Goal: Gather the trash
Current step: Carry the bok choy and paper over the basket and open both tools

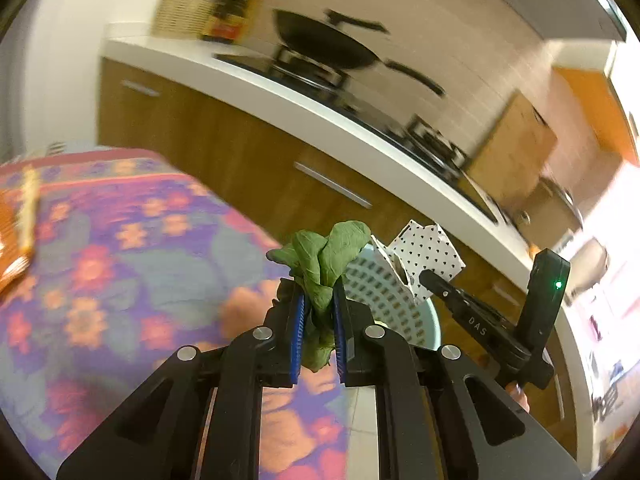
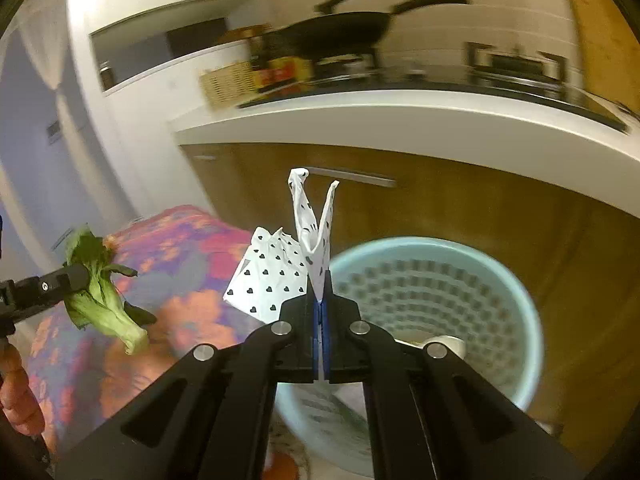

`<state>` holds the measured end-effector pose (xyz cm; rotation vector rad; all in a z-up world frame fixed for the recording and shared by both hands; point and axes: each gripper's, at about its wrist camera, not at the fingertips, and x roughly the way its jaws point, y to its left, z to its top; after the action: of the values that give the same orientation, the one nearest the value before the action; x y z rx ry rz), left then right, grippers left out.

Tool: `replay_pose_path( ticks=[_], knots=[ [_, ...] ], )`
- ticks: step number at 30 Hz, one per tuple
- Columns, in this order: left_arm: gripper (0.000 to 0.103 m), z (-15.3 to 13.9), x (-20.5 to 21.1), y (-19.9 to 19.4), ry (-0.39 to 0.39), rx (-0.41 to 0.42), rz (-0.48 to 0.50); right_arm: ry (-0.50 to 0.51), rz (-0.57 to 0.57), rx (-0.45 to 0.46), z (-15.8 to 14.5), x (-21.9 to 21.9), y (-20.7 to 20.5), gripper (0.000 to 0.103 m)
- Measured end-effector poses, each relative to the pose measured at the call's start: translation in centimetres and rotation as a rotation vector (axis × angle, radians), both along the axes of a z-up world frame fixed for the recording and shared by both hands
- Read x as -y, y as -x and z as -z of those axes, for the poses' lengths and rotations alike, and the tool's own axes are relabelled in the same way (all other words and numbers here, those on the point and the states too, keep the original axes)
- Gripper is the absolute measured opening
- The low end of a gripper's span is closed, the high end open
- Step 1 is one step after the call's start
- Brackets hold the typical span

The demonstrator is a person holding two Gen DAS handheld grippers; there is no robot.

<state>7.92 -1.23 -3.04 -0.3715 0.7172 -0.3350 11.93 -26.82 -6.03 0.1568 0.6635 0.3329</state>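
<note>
The left gripper (image 1: 319, 300), clamped on a green leafy vegetable (image 1: 326, 256), hangs over the near edge of the flower-patterned tablecloth (image 1: 120, 240), left of the right gripper (image 2: 319, 292) pinching heart-printed white paper (image 2: 276, 276) above the pale perforated plastic basket (image 2: 520, 292), with the wood-fronted white counter (image 2: 400, 128) beyond.

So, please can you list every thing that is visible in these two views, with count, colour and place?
leafy vegetable: one, green, clamped in the left gripper
paper bag: one, white with black hearts, pinched in the right gripper
basket: one, pale blue, perforated, on the floor by the cabinets
tablecloth: one, purple with orange flowers, on the table beside the basket
wok: one, black, on the stove
cutting board: one, wooden, leaning against the wall
left gripper: black, blue pads
right gripper: black, blue pads
</note>
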Motion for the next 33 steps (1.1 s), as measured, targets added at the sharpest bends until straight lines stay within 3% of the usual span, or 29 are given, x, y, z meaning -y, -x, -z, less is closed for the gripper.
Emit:
replay_pose_path(
  ticks=[10,25,33],
  knots=[
    [0.011,1.6,8.3,-4.6,-0.044,-0.042,0.131,0.009,0.108,-0.07,2.2,5.1,-0.2,0.0],
    [0.014,5.6,13.2,-7.7,-0.126,-0.126,0.198,0.017,0.164,-0.19,4.5,6.6,-1.1,0.0],
    [0.046,6.0,13.2,-7.9,-0.133,-0.122,0.189,0.012,0.13,-0.25,5.2,6.6,-1.3,0.004]
  ],
)
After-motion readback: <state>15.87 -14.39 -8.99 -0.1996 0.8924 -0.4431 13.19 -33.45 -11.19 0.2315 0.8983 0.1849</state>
